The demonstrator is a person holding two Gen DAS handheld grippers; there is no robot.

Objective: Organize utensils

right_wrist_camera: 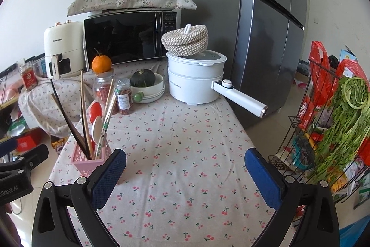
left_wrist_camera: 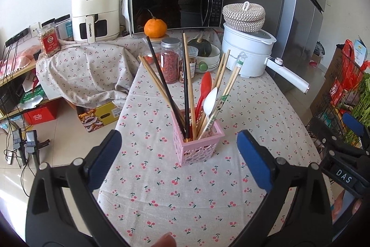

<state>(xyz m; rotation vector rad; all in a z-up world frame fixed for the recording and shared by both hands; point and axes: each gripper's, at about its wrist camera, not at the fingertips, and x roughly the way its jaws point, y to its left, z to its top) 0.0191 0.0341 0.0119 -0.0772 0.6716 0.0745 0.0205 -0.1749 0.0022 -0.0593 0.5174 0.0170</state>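
Note:
A pink perforated utensil holder (left_wrist_camera: pixel 198 147) stands on the cherry-print tablecloth (left_wrist_camera: pixel 161 189). It holds wooden chopsticks (left_wrist_camera: pixel 190 85), black chopsticks (left_wrist_camera: pixel 165 87), a red spoon (left_wrist_camera: pixel 204 89) and a white spoon (left_wrist_camera: pixel 211 100). My left gripper (left_wrist_camera: pixel 179 149) is open and empty, just in front of the holder. In the right wrist view the holder (right_wrist_camera: pixel 89 157) is at the left, beside my left finger pad (right_wrist_camera: pixel 111 175). My right gripper (right_wrist_camera: pixel 185 168) is open and empty over bare tablecloth (right_wrist_camera: pixel 185 154).
At the table's back stand a white electric pot (right_wrist_camera: pixel 196 82) with a long handle, jars (left_wrist_camera: pixel 170 59), a bowl with a green squash (right_wrist_camera: pixel 144 82), an orange (left_wrist_camera: pixel 155 27), a microwave (left_wrist_camera: pixel 175 4) and an air fryer (left_wrist_camera: pixel 95 10). A wire rack with greens (right_wrist_camera: pixel 335 126) stands right.

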